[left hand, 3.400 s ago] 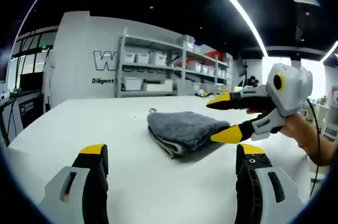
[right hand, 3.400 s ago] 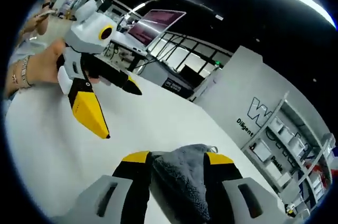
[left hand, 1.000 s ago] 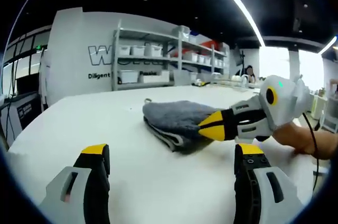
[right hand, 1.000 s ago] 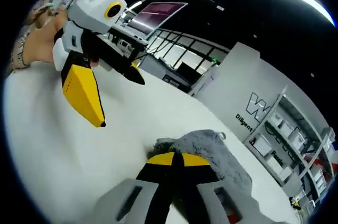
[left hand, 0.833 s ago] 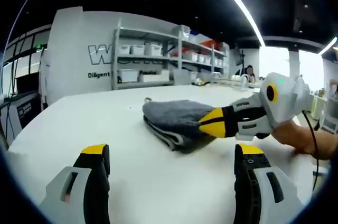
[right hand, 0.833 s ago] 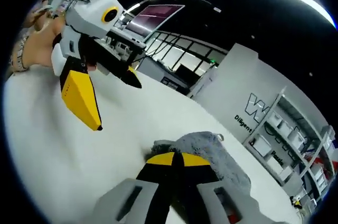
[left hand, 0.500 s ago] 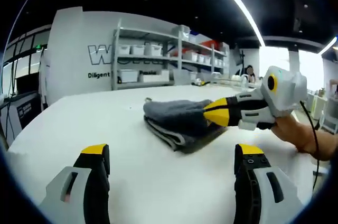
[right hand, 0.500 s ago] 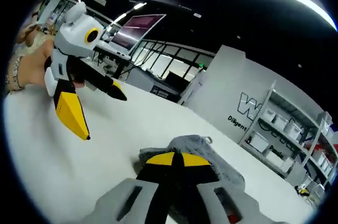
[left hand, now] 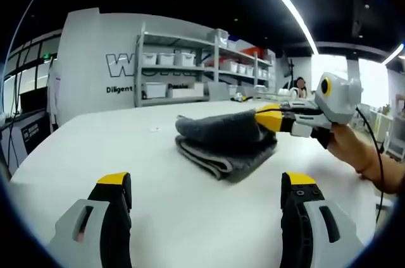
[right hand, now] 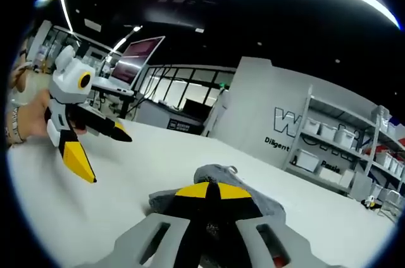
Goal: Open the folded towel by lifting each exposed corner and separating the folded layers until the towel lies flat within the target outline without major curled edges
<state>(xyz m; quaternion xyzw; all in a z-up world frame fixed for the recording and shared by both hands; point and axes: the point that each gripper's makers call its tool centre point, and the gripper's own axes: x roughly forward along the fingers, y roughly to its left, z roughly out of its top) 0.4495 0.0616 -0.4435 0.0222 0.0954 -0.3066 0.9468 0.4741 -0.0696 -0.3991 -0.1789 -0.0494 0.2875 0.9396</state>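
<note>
Left gripper view: the grey towel (left hand: 224, 145) sits folded on the white table (left hand: 158, 205), a little beyond this camera's own tongs.
Right tongs (left hand: 261, 118): pressed together on the towel's upper layer at its near right corner; in the right gripper view the yellow tips meet over grey pile (right hand: 209, 192).
What changed: a second ago those tongs pinched low at the towel's edge; now they sit higher, and the top layer is peeled up off the layers beneath.
Left tongs (left hand: 205, 189): spread wide and holding nothing, well short of the towel; from the right gripper view they hang open above the table (right hand: 85, 148).
Meaning: the first corner lift looks under way, by my read; the towel is not yet flat.
</note>
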